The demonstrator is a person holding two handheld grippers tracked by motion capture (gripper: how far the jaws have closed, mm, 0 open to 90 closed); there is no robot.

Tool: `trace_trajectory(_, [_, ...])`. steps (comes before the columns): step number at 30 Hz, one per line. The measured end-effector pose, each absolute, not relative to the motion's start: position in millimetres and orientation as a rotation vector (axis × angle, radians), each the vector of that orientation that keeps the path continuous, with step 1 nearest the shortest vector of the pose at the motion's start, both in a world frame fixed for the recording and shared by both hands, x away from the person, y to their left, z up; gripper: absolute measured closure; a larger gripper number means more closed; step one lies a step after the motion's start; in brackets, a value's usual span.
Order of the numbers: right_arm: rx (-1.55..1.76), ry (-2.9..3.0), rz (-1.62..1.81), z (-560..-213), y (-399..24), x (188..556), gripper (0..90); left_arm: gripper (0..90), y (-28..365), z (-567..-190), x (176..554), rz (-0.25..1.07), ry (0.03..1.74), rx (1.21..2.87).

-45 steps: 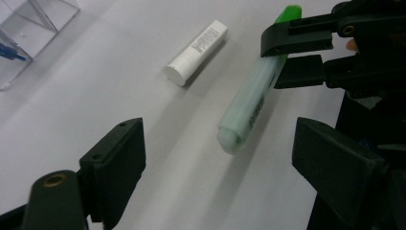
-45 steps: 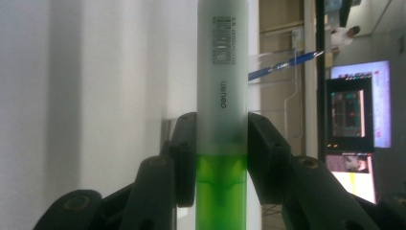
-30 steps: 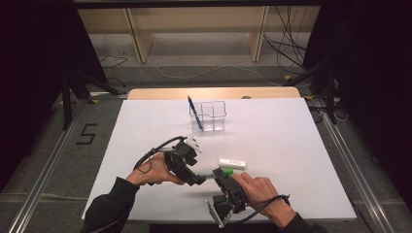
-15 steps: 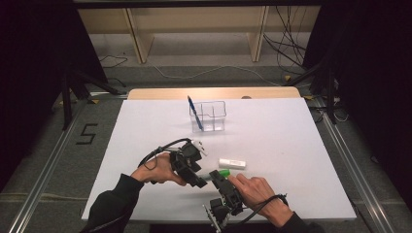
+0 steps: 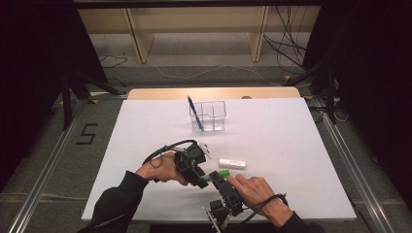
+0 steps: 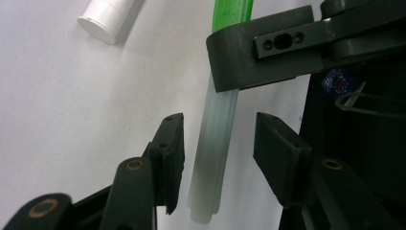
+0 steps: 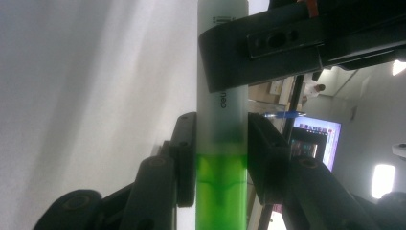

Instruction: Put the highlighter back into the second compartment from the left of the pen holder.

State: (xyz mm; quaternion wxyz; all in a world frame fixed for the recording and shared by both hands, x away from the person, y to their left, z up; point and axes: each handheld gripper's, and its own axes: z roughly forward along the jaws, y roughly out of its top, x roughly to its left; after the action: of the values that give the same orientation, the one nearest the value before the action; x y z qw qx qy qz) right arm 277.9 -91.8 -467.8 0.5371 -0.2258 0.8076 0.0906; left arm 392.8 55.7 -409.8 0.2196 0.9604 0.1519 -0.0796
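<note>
Jaws right: clamp green marker [image 7: 222, 143] | jaws left: closing around it, gaps both sides

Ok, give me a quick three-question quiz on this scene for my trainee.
1. True or false: the right gripper is shut on the green marker.
2. What stands in the clear organiser? A) a blue pen B) scissors C) a red marker
3. Do the left gripper pads touch the marker's frosted cap?

Key:
1. True.
2. A.
3. No. The jaws have just been closing around the cap, but a gap shows on each side.
</note>
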Motion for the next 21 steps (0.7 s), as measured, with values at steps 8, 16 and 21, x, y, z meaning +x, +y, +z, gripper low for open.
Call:
trace_trajectory(8, [-0.564,1.915,0.204,-469.9,-90.6,277.3,67.2,58.7,53.7,-410.4,393.0,-0.238,0.399,2.661])
trace_trajectory(16, [-0.585,1.906,0.203,-470.2,-89.9,277.1,67.2,62.8,50.2,-410.9,392.7,-0.235,0.348,2.698])
trace_trajectory(21, [-0.59,1.907,0.203,-470.8,-89.7,275.7,67.2,65.4,48.9,-412.1,393.5,-0.242,0.327,2.718])
